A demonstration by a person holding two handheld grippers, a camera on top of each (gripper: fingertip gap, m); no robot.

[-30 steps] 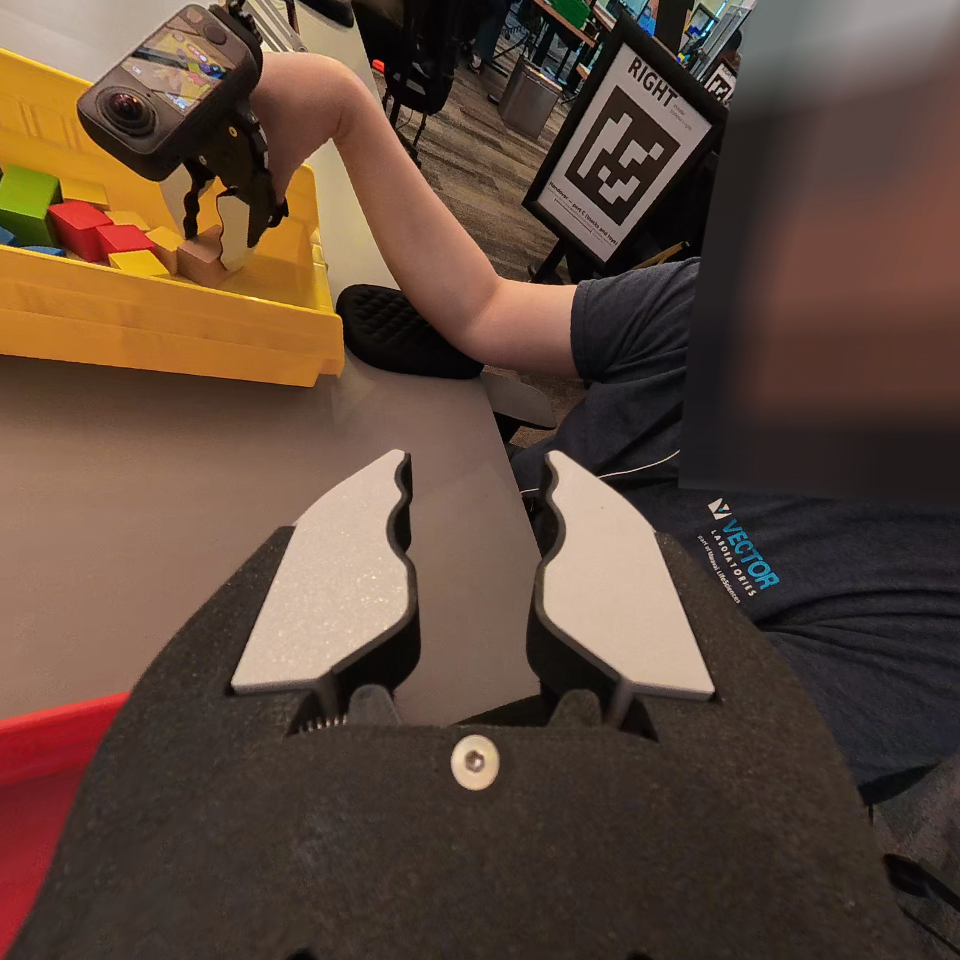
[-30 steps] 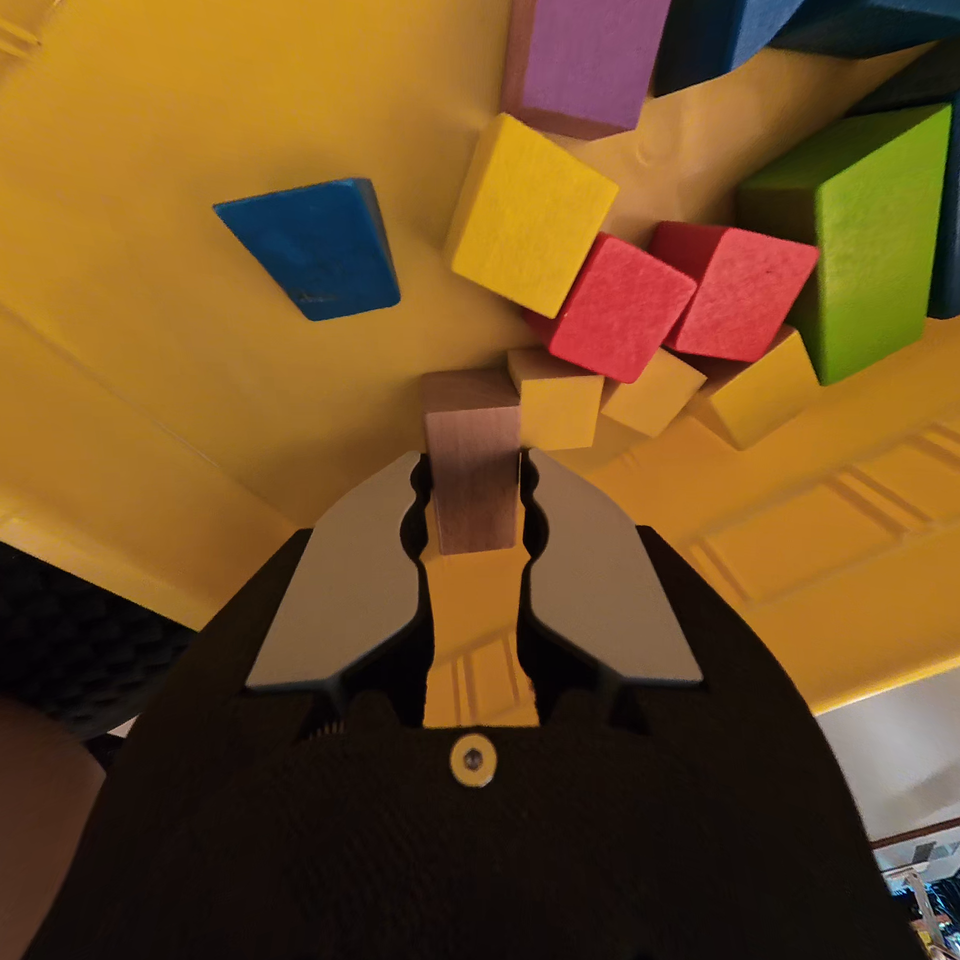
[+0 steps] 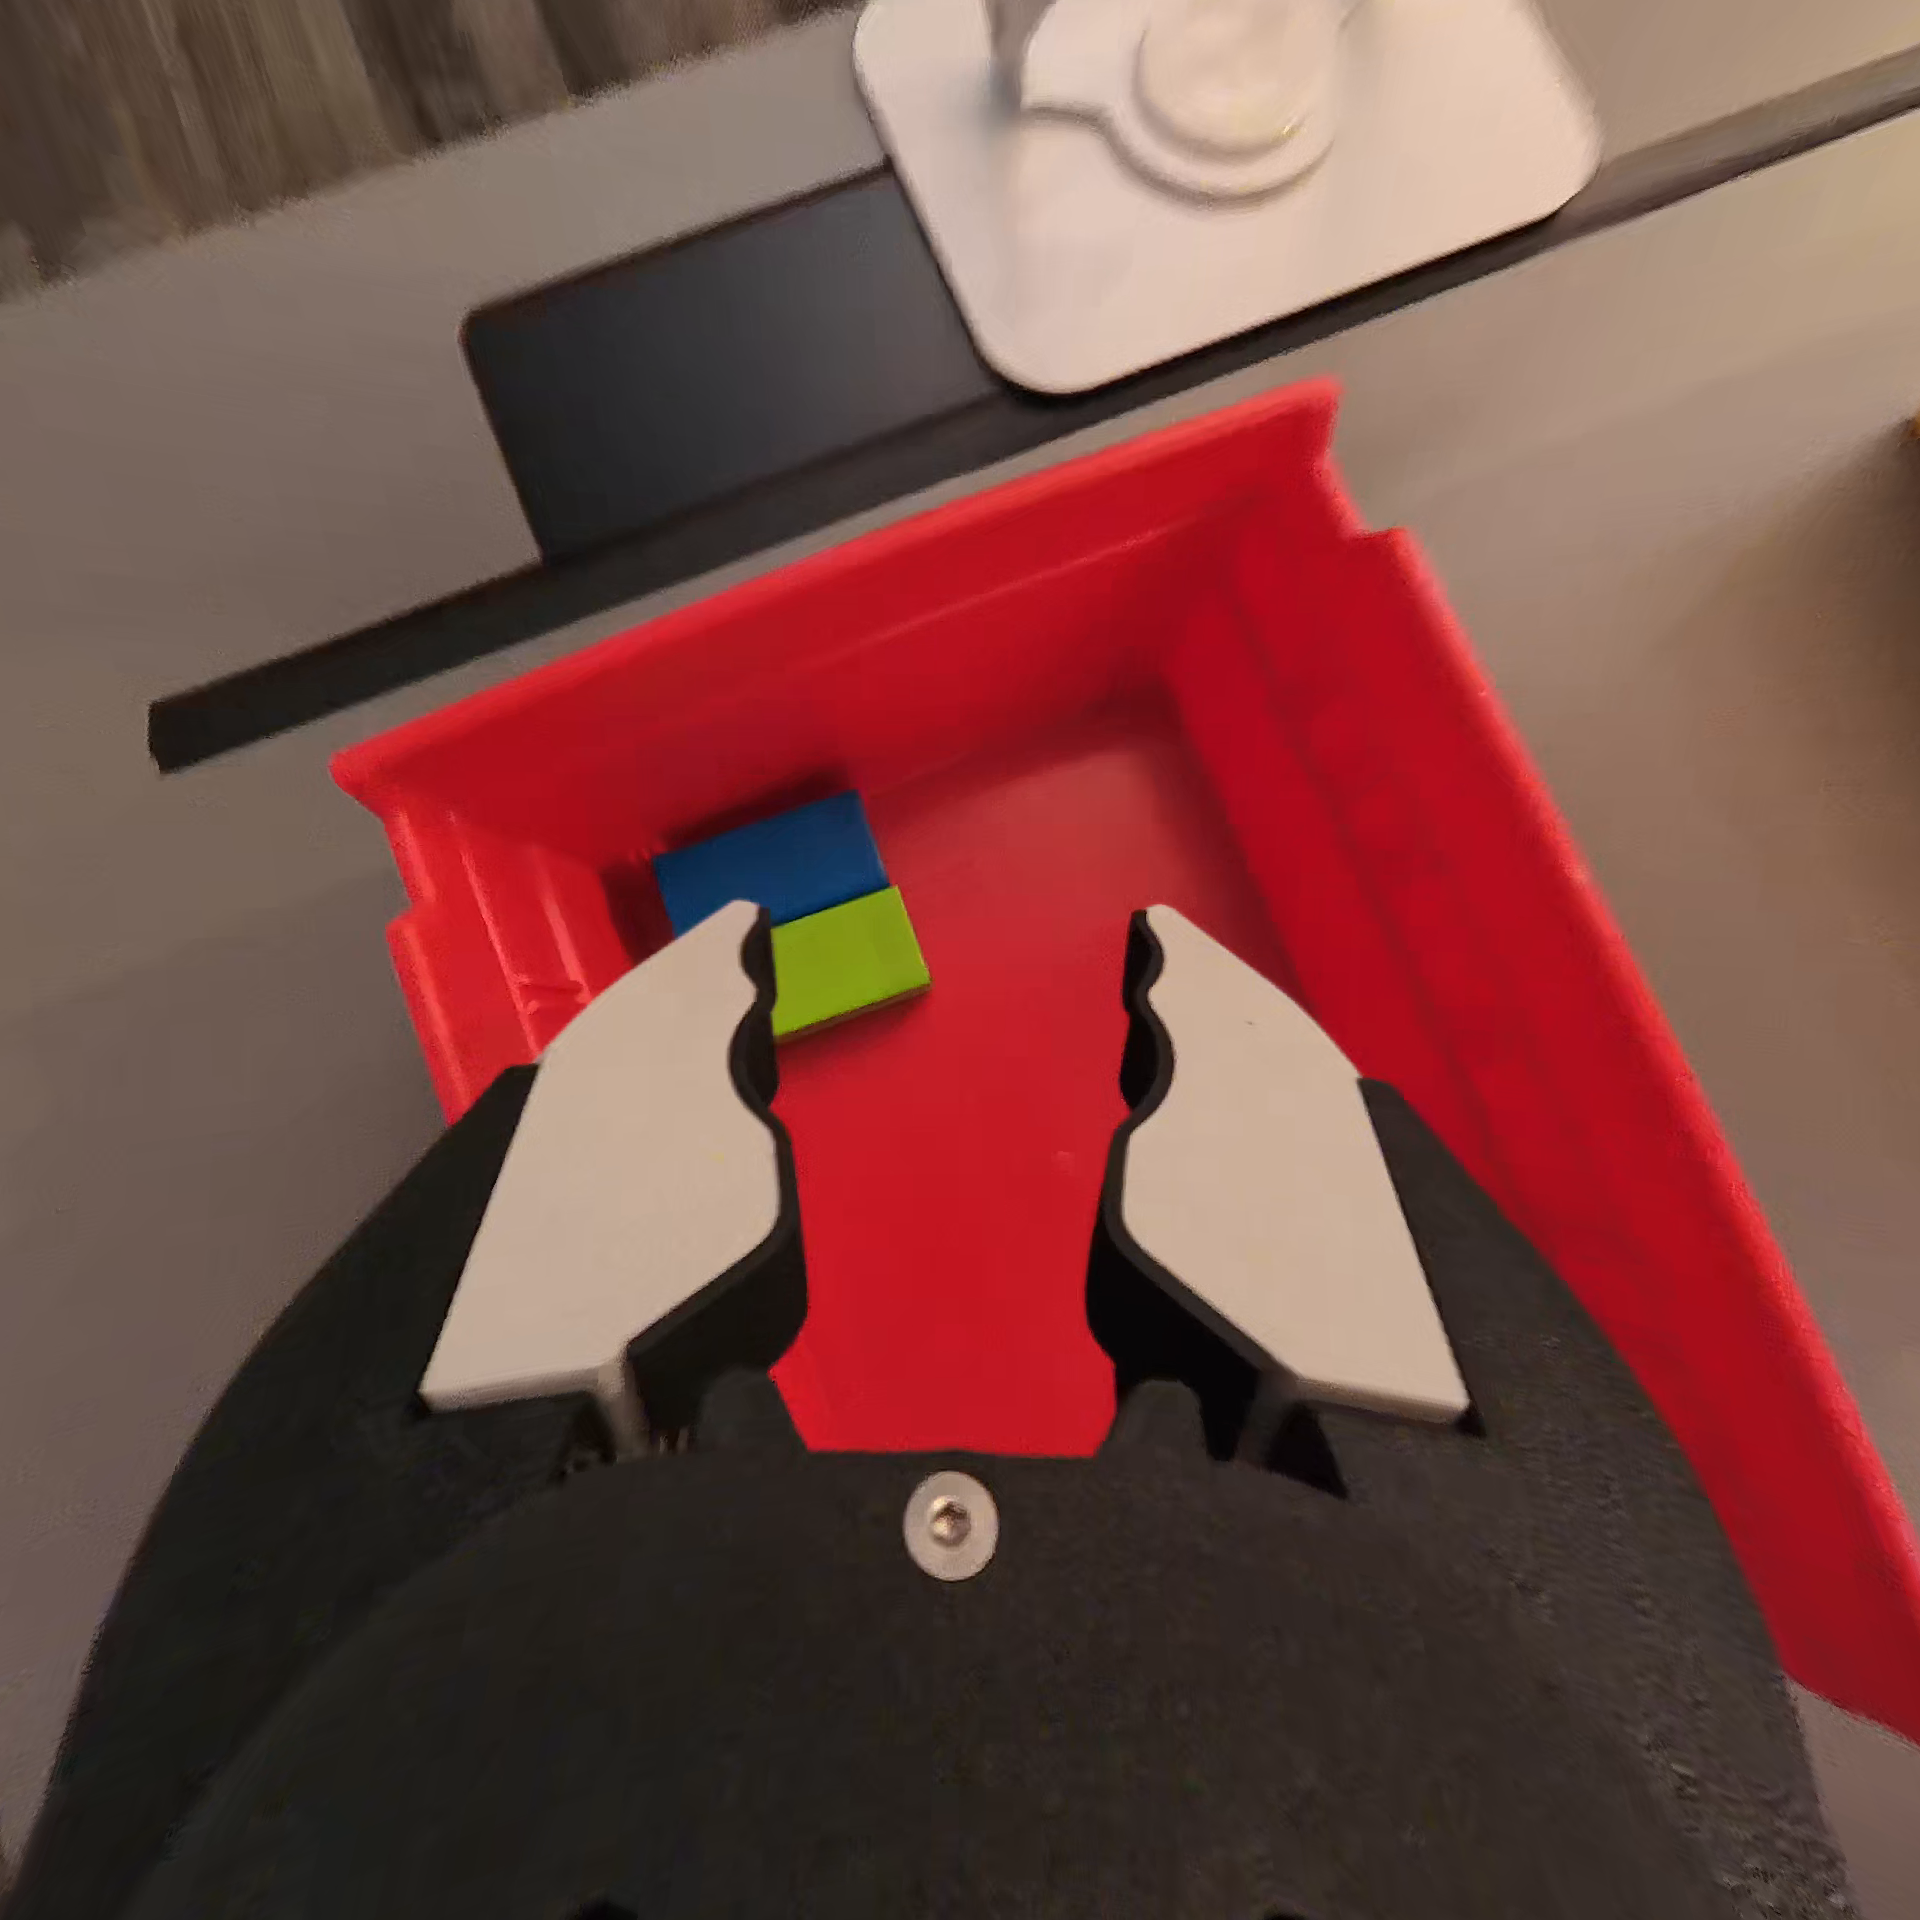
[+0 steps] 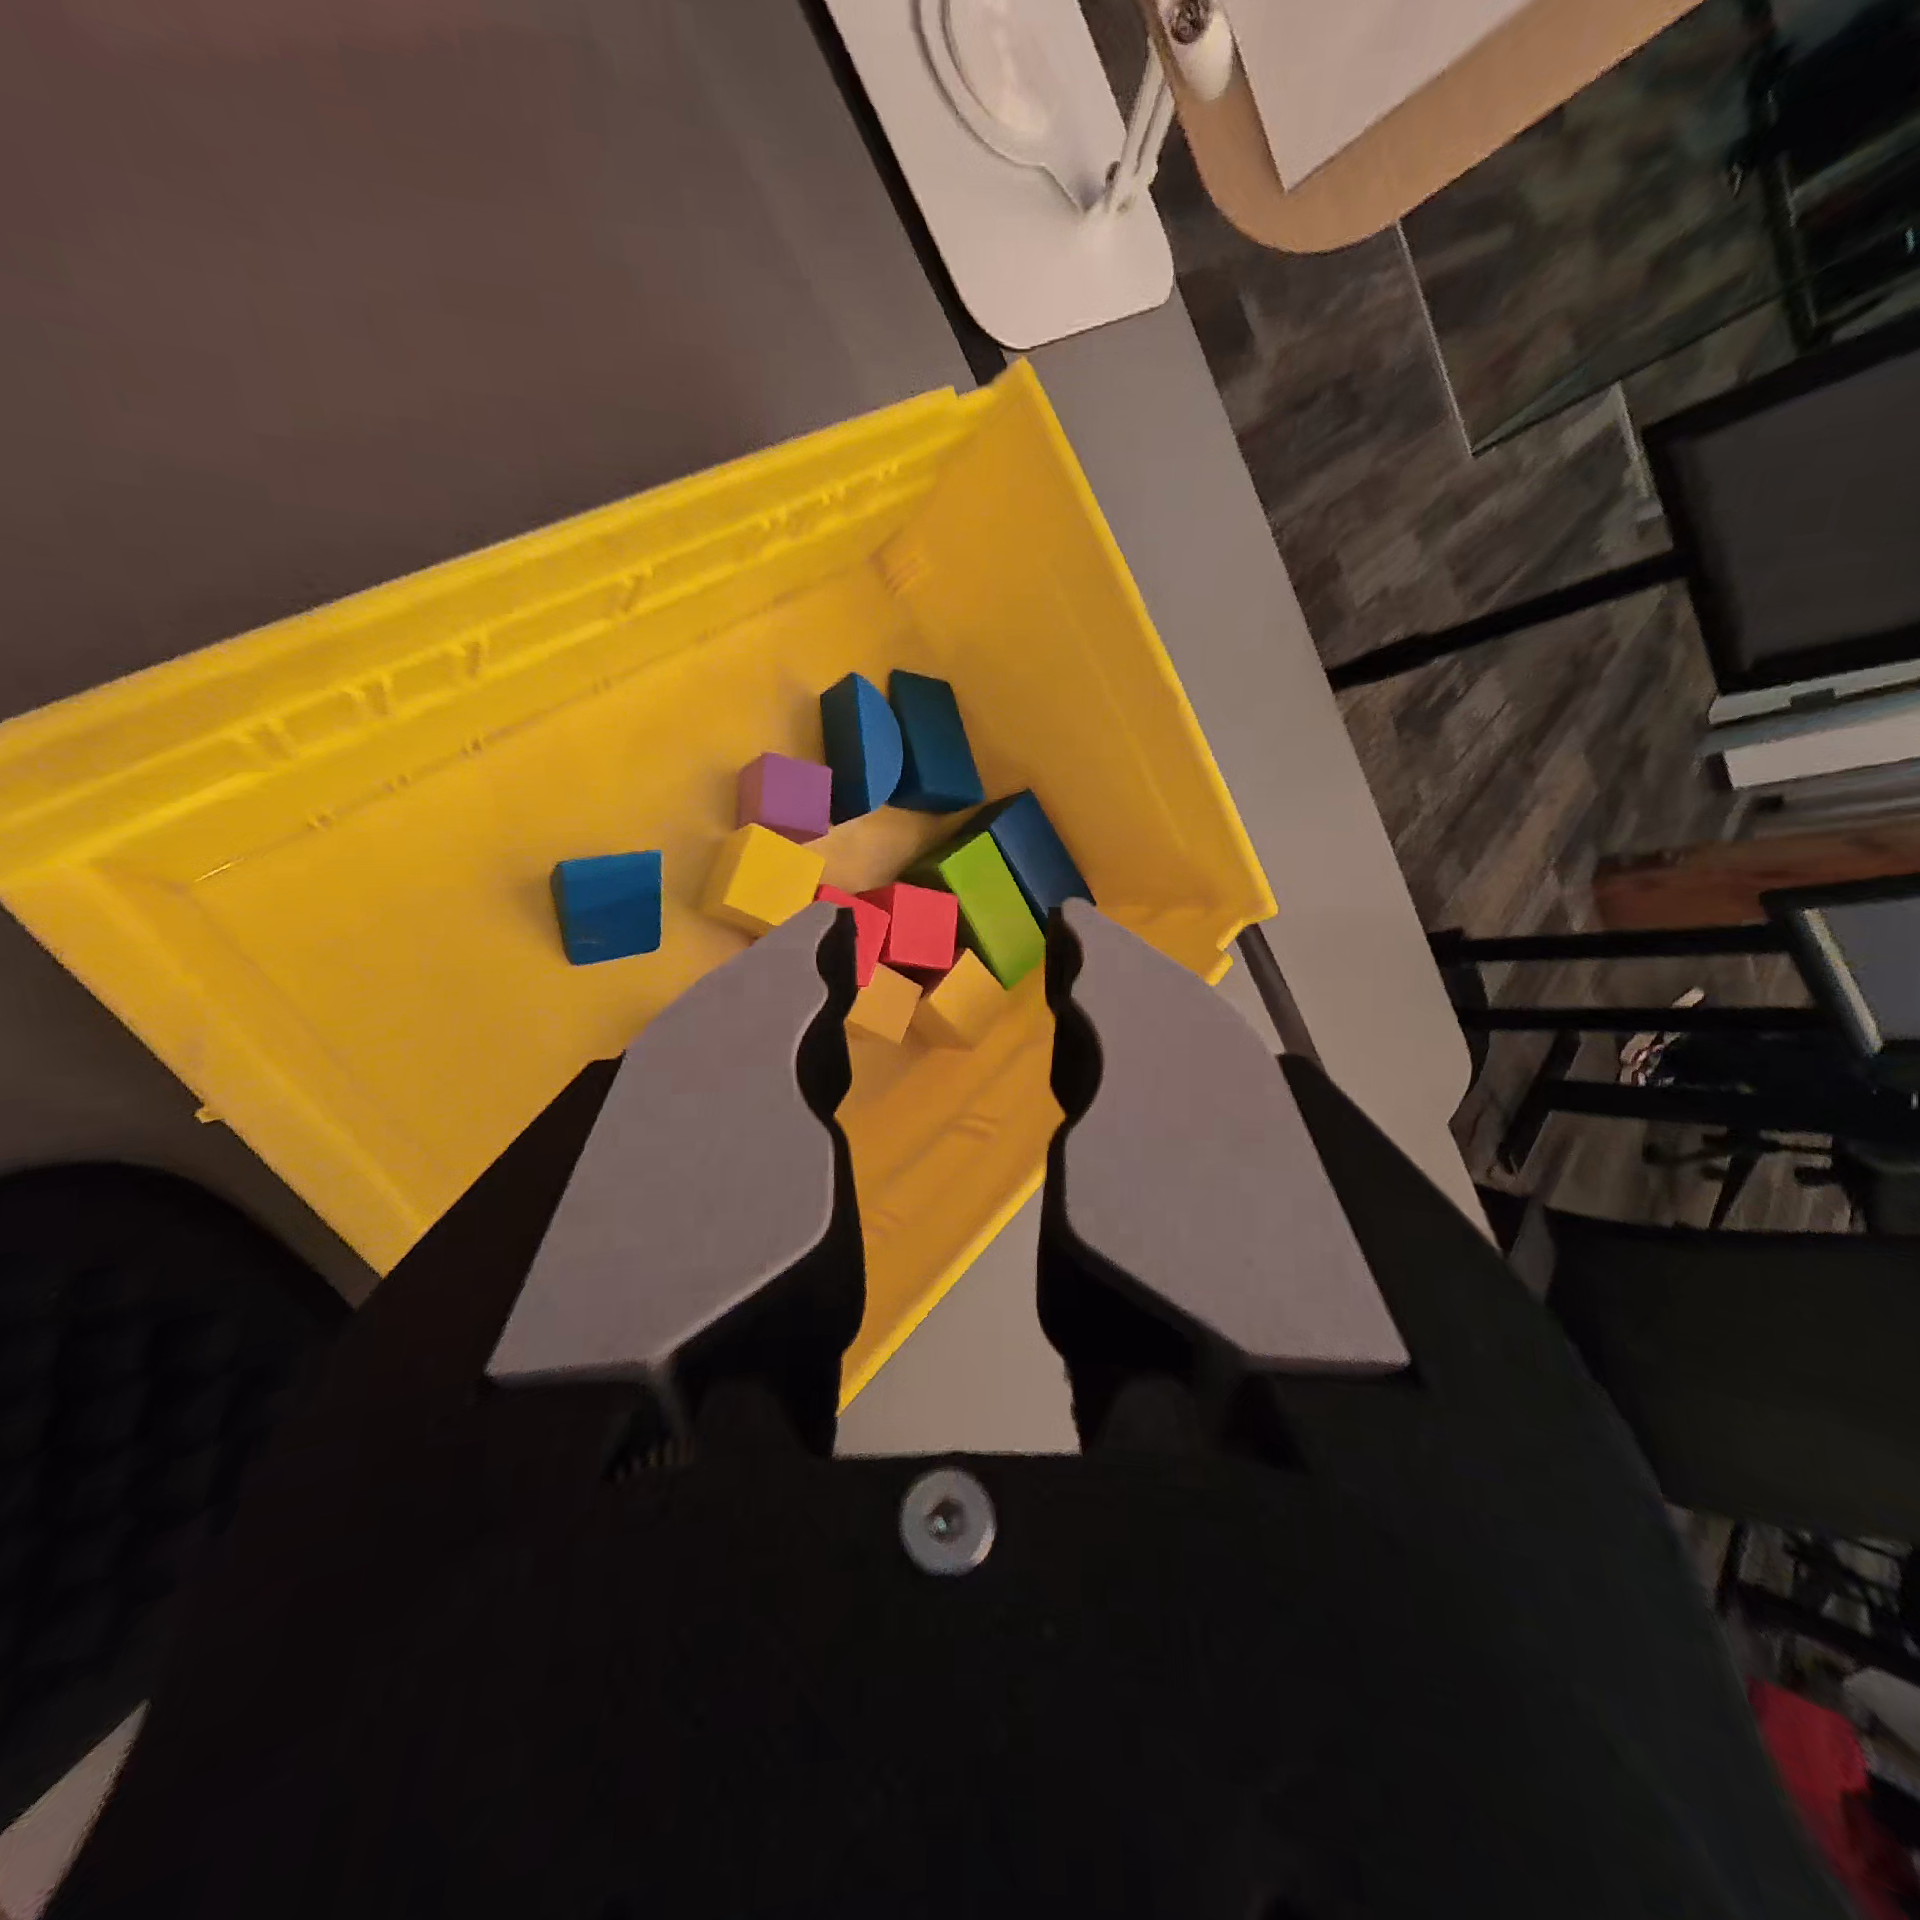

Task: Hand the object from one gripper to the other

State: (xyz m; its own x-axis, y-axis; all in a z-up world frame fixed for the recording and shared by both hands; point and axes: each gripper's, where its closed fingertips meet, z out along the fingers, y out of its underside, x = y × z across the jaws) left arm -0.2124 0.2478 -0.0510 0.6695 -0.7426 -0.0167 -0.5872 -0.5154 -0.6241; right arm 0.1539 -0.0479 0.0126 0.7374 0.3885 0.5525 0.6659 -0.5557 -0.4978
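Left hand-held gripper spread and empty above the red bin, which holds a blue block touching a green block. Right hand-held gripper also spread, empty, above the yellow bin of mixed blocks. No object in hand; next pick and handover pending.

Red bin holding one blue block and one lime-green block. Yellow bin holding blocks in blue, purple, yellow, red and lime green. Grey surface; white stand base. Each hand-held gripper: black body, pale grey fingers.
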